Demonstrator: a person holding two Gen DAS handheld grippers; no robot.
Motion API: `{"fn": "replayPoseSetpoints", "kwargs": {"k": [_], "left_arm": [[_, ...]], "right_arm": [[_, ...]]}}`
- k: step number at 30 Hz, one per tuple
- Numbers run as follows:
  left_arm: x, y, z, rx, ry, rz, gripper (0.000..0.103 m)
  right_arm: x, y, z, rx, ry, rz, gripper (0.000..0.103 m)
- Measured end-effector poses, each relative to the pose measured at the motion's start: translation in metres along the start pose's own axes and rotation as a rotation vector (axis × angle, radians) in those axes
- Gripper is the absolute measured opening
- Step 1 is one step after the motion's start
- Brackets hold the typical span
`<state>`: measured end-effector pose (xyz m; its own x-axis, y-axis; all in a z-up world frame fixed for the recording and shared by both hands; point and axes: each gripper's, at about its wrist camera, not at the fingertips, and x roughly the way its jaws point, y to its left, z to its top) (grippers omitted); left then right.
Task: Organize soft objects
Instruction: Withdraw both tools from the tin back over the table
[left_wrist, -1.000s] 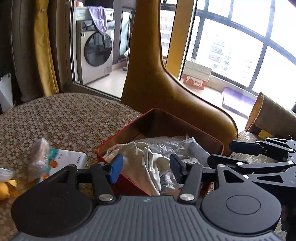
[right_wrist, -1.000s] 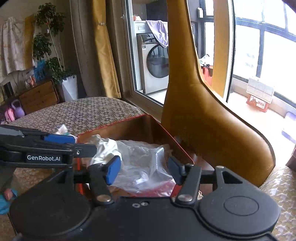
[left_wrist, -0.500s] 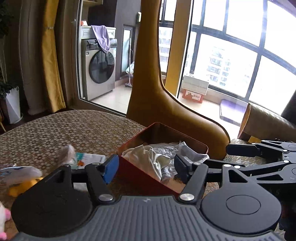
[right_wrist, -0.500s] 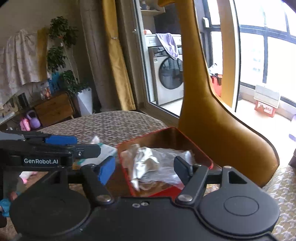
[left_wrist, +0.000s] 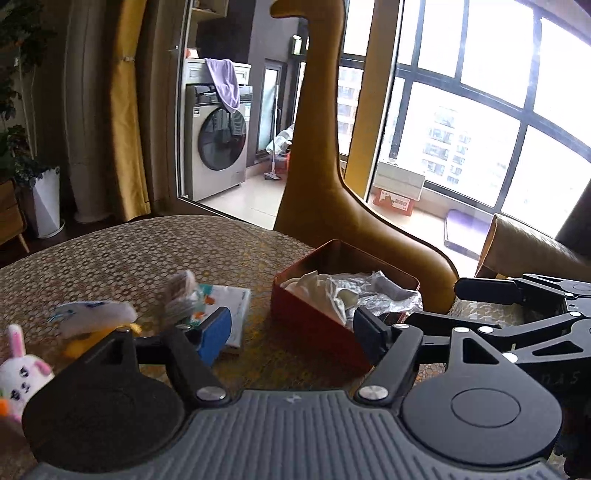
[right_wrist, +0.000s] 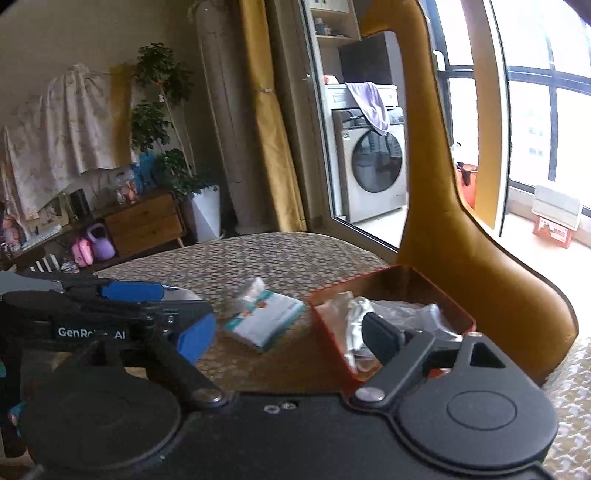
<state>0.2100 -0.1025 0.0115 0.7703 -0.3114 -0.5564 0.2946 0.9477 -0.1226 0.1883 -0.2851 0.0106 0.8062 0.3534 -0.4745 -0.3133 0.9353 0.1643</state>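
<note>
One red box (left_wrist: 317, 317), one tissue pack (right_wrist: 264, 319), one plush rabbit (left_wrist: 20, 373).

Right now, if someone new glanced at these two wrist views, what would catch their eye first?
Probably the red box on the patterned table, stuffed with crumpled white cloth and plastic, with a tall mustard chair back rising just behind it. Left of the box lie a tissue pack and, at the table's near edge, a white bunny plush. Both the left gripper and right gripper are empty, jaws opening.
</note>
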Motion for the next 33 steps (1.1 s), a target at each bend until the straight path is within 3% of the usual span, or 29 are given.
{"fn": "replayPoseSetpoints", "kwargs": {"k": [3,13,18,23,33], "left_arm": [[-0.012,0.009,-0.006,-0.017,-0.002,0.01,0.08],[-0.044,0.045,-0.024,-0.048,-0.026,0.057,0.083],[-0.053,0.062,-0.034,-0.071,-0.038,0.08,0.091],[-0.06,0.084,-0.048,-0.091,-0.056,0.101,0.1],[-0.056,0.124,-0.078,-0.124,-0.095,0.173,0.102]], "right_arm": [[-0.005,0.016,-0.004,-0.017,-0.016,0.012,0.091],[-0.003,0.052,-0.013,-0.004,-0.037,0.069,0.1],[0.0,0.067,-0.015,-0.002,-0.034,0.103,0.101],[0.009,0.081,-0.016,-0.019,-0.014,0.129,0.101],[0.039,0.099,-0.021,-0.028,0.059,0.165,0.101]]}}
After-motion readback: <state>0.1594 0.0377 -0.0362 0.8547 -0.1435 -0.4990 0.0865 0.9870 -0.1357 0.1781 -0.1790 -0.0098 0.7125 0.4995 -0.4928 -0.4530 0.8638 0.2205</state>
